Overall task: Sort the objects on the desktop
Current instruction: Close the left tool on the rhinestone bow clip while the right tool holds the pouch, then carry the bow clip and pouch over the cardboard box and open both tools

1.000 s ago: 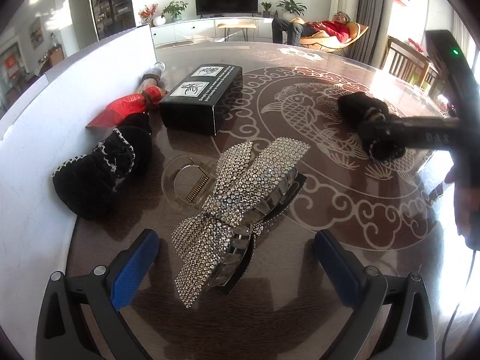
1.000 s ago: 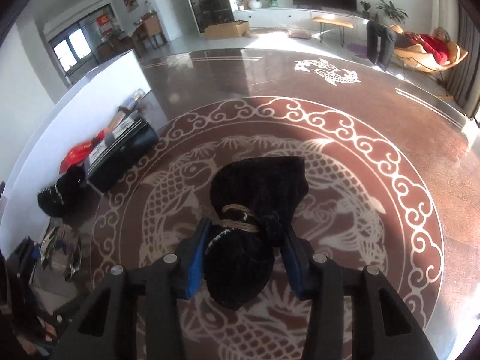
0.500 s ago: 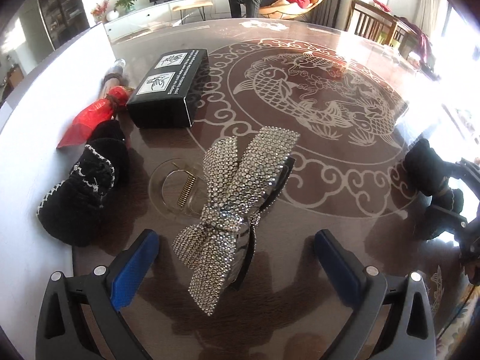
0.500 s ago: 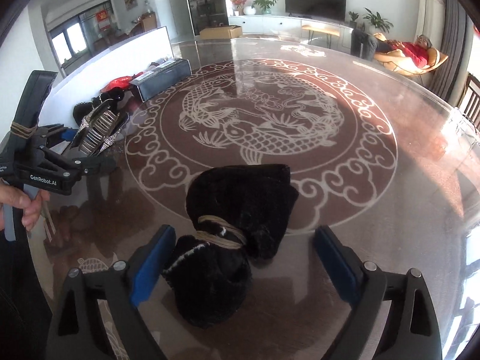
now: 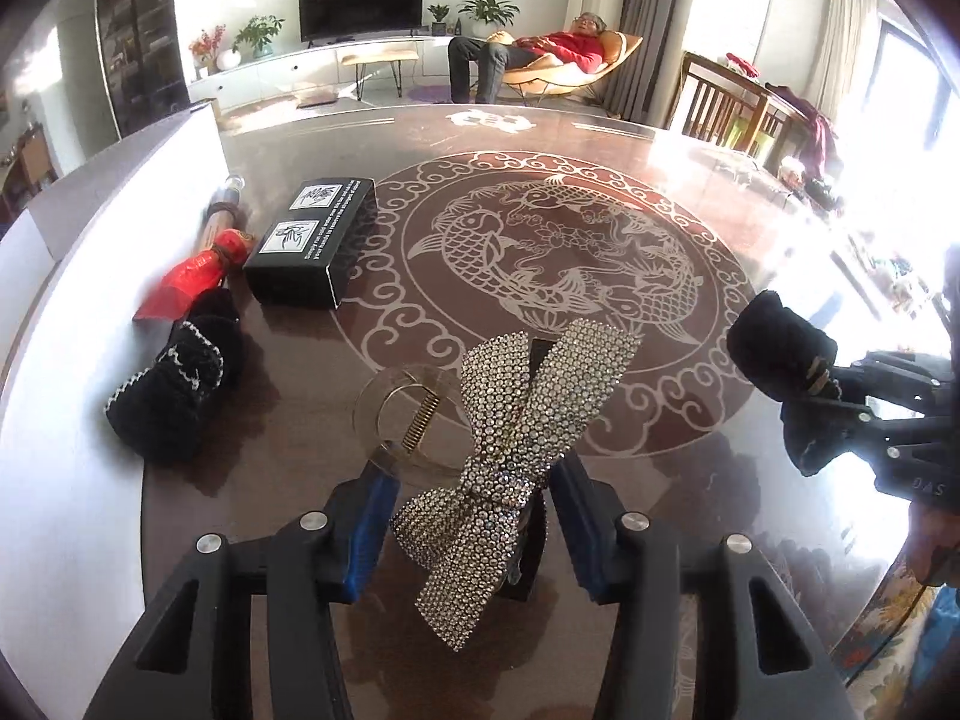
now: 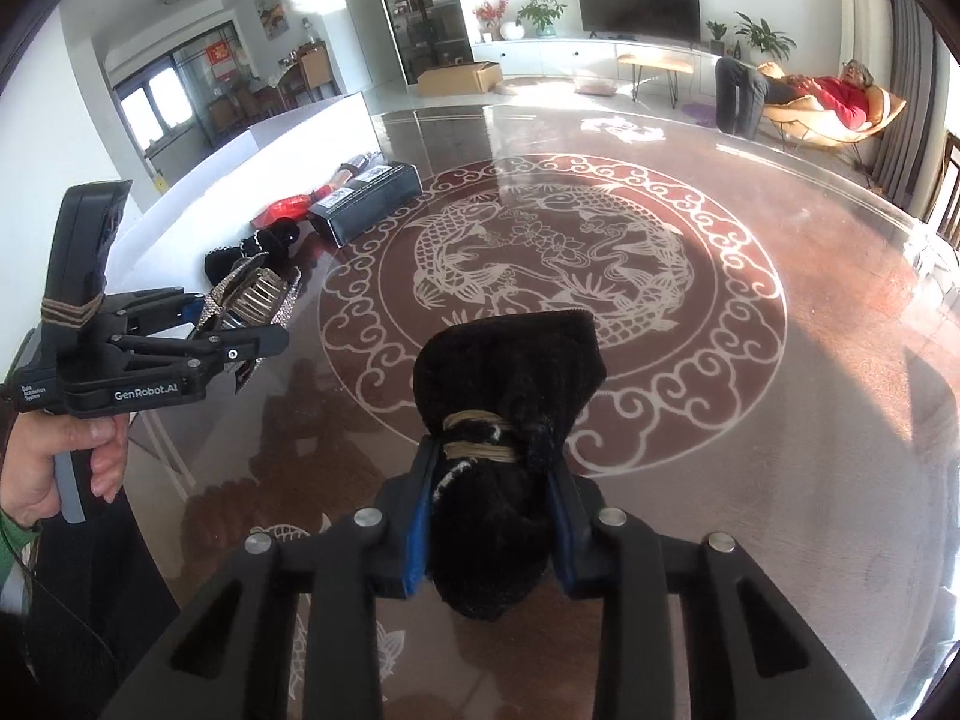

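Note:
A rhinestone bow hair clip (image 5: 510,438) sits between the blue pads of my left gripper (image 5: 474,480). Its jaws are closing, and the pads press the clip's dark body. From the right wrist view the left gripper (image 6: 240,324) holds the hair clip (image 6: 252,294) slightly above the table. My right gripper (image 6: 492,462) is closing on a black cloth pouch (image 6: 510,372) tied with a tan band, with both pads against its lower half. The left wrist view shows the right gripper (image 5: 810,402) and the pouch (image 5: 774,342) at the right edge.
A clear ring with a metal comb (image 5: 408,414) lies just beyond the bow. A black bundle with white trim (image 5: 174,396), a red wrapped stick (image 5: 192,276) and a black box (image 5: 312,240) lie along a white board (image 5: 90,300). A person reclines in a chair (image 5: 540,54) far behind.
The left jaws went from wide open to closed around the bow clip and rose with it. The right gripper set the pouch down near the table's edge, opened, then closed on it again.

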The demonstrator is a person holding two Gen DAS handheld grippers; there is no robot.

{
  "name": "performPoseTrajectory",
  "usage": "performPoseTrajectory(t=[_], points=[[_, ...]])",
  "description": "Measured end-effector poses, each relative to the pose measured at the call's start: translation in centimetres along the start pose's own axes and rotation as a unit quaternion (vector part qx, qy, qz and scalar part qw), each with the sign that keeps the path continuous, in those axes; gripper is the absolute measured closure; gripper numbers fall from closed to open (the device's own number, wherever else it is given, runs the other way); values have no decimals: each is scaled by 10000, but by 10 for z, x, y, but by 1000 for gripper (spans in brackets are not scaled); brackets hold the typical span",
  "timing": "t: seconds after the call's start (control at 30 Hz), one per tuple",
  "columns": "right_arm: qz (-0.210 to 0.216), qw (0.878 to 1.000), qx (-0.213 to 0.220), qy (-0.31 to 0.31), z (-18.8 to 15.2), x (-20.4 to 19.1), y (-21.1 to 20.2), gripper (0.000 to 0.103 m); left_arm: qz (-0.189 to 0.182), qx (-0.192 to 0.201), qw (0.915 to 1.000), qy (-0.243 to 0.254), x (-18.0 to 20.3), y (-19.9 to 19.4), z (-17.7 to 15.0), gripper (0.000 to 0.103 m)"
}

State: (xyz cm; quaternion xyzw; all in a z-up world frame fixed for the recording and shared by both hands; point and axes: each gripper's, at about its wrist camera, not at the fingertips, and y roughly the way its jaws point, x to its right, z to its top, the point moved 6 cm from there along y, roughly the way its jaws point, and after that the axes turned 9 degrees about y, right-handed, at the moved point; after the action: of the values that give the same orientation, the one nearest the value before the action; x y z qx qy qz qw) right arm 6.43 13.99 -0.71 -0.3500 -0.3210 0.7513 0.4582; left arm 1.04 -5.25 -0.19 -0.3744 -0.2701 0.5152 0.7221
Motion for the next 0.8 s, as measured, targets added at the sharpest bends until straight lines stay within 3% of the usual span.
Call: performPoseTrajectory(t=[0.13, 0.27, 0.37, 0.47, 0.63, 0.7, 0.77, 0.8], points=[[45, 9992, -208, -344, 9, -29, 6, 70, 16, 210, 9987, -474, -39, -50, -8, 52], [676, 9930, 91, -969, 44, -120, -11, 70, 553, 414, 9922, -1042, -122, -113, -16, 52], [1322, 9800, 243, -1467, 66, -212, -16, 70, 1108, 370, 9808, -1560, -197, -144, -36, 52], [1996, 9593, 303, -1974, 76, -304, -16, 69, 1464, 108, 9684, -2017, -260, -153, -66, 52], [2384, 9352, -355, -2595, 60, -413, 32, 67, 1680, -396, 9566, -2347, -314, -142, -112, 52], [2218, 9343, -667, -2712, 51, -433, 59, 60, 1753, -679, 9508, -2463, -327, -133, -127, 49], [1982, 9369, -834, -2758, 48, -441, 82, 34, 1758, -905, 9466, -2545, -335, -123, -139, 37], [1925, 9386, -844, -2736, 48, -442, 88, 32, 1764, -904, 9466, -2544, -337, -123, -142, 36]])
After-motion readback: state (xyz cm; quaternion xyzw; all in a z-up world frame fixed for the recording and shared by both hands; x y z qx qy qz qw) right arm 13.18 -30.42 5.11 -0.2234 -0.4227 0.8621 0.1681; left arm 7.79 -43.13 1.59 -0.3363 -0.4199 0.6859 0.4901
